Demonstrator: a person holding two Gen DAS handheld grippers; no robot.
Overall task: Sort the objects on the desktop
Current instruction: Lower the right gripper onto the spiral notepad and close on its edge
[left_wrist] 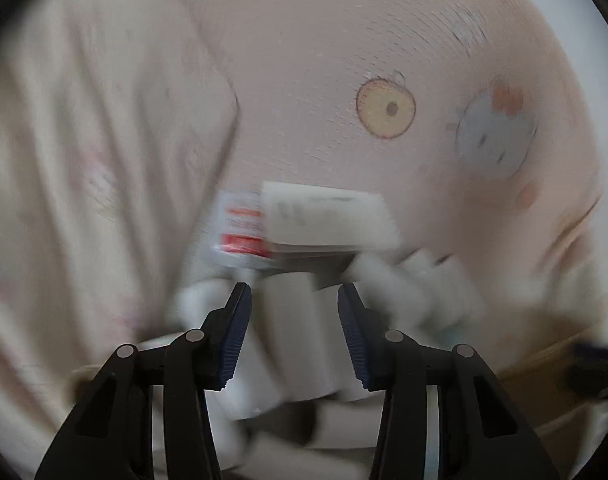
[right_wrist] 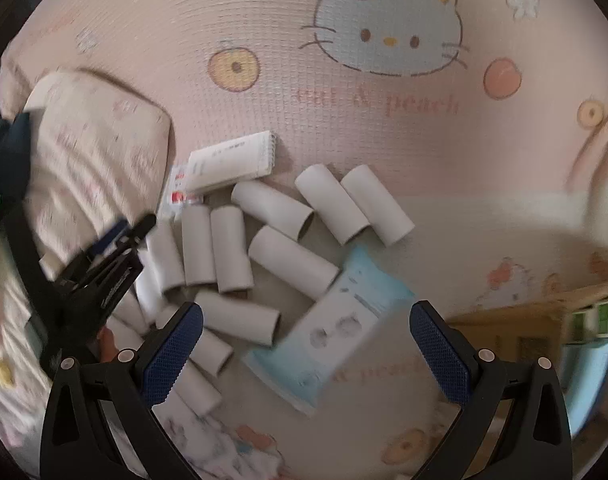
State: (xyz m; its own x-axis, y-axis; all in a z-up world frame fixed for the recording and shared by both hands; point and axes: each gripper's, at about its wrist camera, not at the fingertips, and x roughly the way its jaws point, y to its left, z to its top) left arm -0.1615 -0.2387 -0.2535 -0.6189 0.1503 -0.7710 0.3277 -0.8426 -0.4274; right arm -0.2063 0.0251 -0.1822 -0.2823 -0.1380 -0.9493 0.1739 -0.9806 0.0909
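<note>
hovering with fingers apart and empty, the left gripper point(left_wrist: 293, 308) and right gripper point(right_wrist: 306, 334) have sorted little by my reading: everything lies in one heap on the pink mat point(right_wrist: 344, 128). left of the blue pack point(right_wrist: 336, 328) sit roughly a dozen cardboard tubes point(right_wrist: 227, 248), and beyond those one notepad point(right_wrist: 233, 160) over a red-striped box point(right_wrist: 175, 196).
</note>
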